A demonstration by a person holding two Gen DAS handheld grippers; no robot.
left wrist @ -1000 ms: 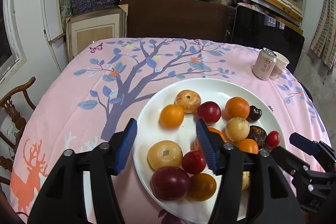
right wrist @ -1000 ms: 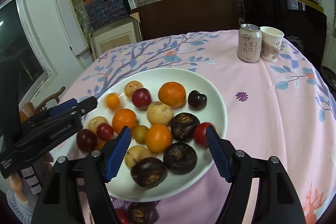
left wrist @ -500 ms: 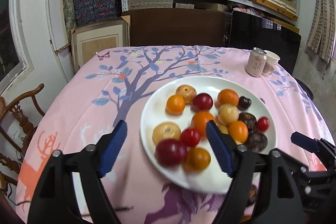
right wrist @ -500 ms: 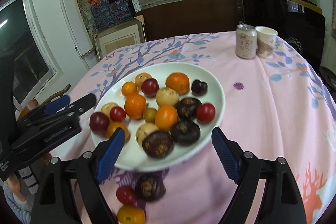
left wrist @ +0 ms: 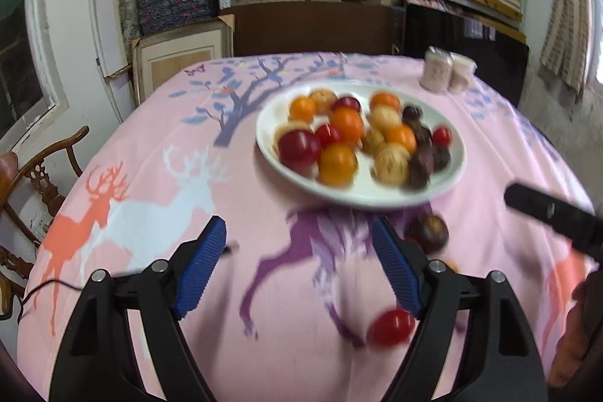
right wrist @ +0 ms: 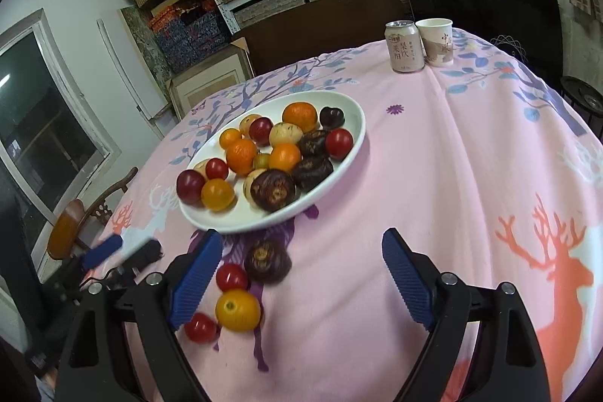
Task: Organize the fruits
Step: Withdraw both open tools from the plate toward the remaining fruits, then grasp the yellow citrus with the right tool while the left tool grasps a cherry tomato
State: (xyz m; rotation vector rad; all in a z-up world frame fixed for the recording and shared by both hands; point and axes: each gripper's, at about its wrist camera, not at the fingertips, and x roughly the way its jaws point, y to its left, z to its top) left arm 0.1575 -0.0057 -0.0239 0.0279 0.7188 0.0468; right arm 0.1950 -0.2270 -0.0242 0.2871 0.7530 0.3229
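Observation:
A white plate (right wrist: 341,172) (left wrist: 448,185) holds several fruits: oranges, red plums, cherry tomatoes, dark passion fruits. Loose fruit lies on the pink cloth in front of it: a dark passion fruit (right wrist: 267,260) (left wrist: 429,233), a red tomato (right wrist: 231,277) (left wrist: 391,326), a yellow-orange tomato (right wrist: 237,310) and another red tomato (right wrist: 201,327). My left gripper (left wrist: 299,264) is open and empty, short of the plate. My right gripper (right wrist: 301,274) is open and empty, with the loose fruit by its left finger.
A drink can (right wrist: 405,46) and a paper cup (right wrist: 436,42) stand at the table's far right. A wooden chair (left wrist: 41,176) stands at the left. Shelves with boxes and a dark chair back lie behind the table.
Both grippers have pulled back from over the plate toward the near edge. The loose fruit in front of the plate has come into view. Both stay open.

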